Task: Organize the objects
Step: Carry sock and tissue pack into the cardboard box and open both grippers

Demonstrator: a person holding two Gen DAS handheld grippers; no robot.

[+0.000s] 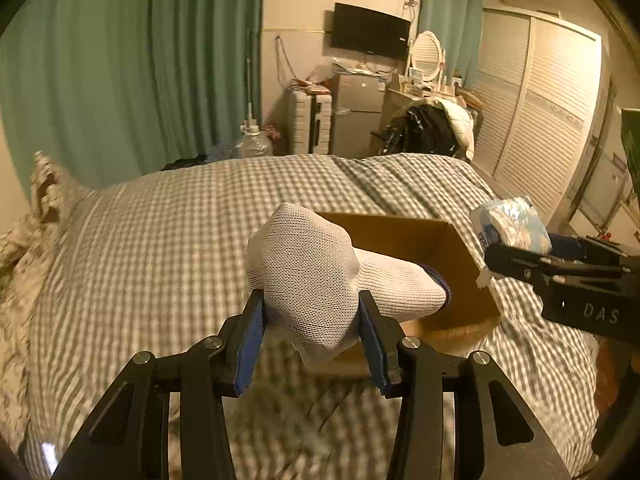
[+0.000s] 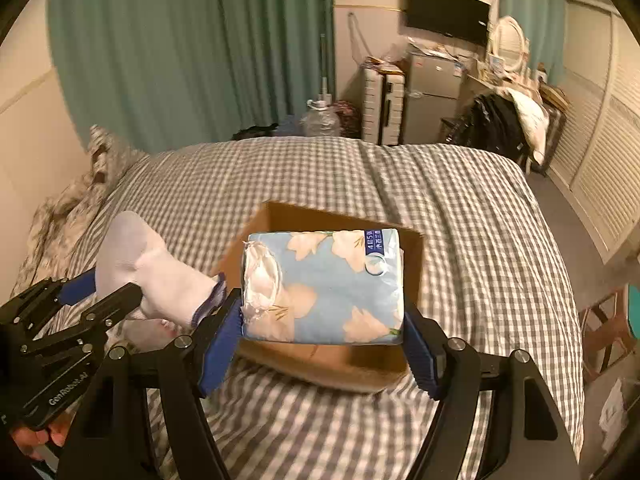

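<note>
blue pads of the left gripper (image 1: pixel 311 334) are pressed on either side of a white sock (image 1: pixel 316 276), which bulges up between them, its cuff end drooping toward the open cardboard box (image 1: pixel 452 276) just behind. the sock is lifted clear of the checked bedspread (image 1: pixel 180 220), hanging at the box's near left side. beside it, the right gripper (image 2: pixel 322 326) has its fingers spread fairly wide and clamped on a pack of tissues (image 2: pixel 324 284), pale blue with cream flowers and a torn white end facing left; the pack is held level above the box opening, hiding most of the inside. box sits on the bed, flaps up, roughly mid-mattress. a bare bit of the person's hand (image 2: pixel 34 438) shows under the left gripper's handle in the right wrist view. further out, green curtains (image 1: pixel 132 68) hang along the wall, a dark tv (image 1: pixel 370 32) is mounted above a small silver fridge (image 1: pixel 356 114), and louvred wardrobe doors (image 1: pixel 540 108) run down the right side.
</note>
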